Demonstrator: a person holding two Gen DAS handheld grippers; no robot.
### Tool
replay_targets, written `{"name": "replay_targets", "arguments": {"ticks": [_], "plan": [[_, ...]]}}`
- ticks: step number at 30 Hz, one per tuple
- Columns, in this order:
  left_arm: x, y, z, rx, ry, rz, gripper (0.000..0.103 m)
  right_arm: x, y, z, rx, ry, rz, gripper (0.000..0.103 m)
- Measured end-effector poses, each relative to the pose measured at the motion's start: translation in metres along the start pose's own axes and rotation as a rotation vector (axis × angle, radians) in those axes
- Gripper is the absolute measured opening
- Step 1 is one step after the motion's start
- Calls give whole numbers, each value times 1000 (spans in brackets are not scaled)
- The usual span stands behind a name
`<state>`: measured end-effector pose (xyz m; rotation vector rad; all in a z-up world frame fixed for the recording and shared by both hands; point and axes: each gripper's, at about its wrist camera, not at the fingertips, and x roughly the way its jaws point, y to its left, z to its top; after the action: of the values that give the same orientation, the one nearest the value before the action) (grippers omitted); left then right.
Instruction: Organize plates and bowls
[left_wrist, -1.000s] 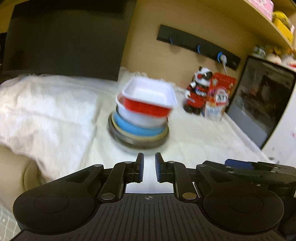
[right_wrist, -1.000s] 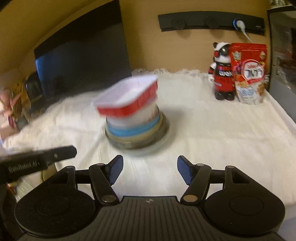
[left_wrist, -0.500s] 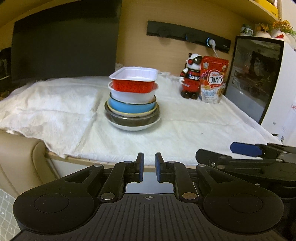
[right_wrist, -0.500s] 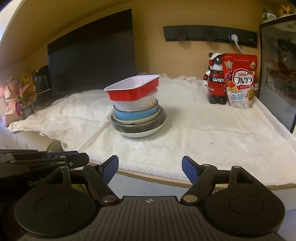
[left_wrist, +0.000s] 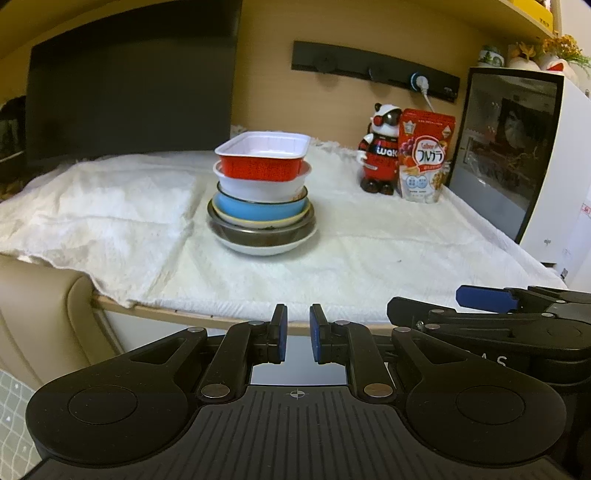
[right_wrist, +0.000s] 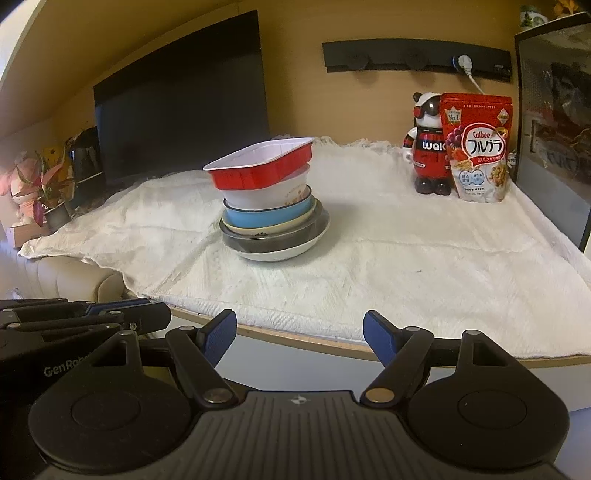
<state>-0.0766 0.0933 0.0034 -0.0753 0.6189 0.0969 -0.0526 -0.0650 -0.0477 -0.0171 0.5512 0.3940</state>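
Note:
A stack of dishes stands on the white cloth (left_wrist: 332, 266): a red rectangular tray with a white inside (left_wrist: 263, 157) (right_wrist: 262, 166) on top, then a white bowl (left_wrist: 264, 186), a blue bowl (left_wrist: 255, 210), a cream plate, a metal bowl (left_wrist: 258, 236) and a white plate (right_wrist: 277, 253) at the bottom. The tray sits tilted. My left gripper (left_wrist: 297, 334) is nearly shut and empty, held off the table's front edge. My right gripper (right_wrist: 297, 332) is open and empty, also in front of the edge. Both are well short of the stack.
A panda figure (right_wrist: 426, 147) and a red cereal bag (right_wrist: 476, 147) stand at the back right beside a dark-doored white appliance (left_wrist: 517, 155). A black screen (right_wrist: 184, 92) stands at the back left. The other gripper shows in each view's lower corner (left_wrist: 498, 321).
Both grippers have drawn back from the stack and dropped lower, to beyond the table's front edge. The stack looks smaller and farther. The jaws have kept their openings.

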Motion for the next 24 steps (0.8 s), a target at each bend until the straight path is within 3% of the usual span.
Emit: {"name": "replay_targets", "arguments": {"ticks": [24], "plan": [[0, 1, 0, 0, 5, -6, 16, 2, 1, 1, 1, 4, -2, 77]]}}
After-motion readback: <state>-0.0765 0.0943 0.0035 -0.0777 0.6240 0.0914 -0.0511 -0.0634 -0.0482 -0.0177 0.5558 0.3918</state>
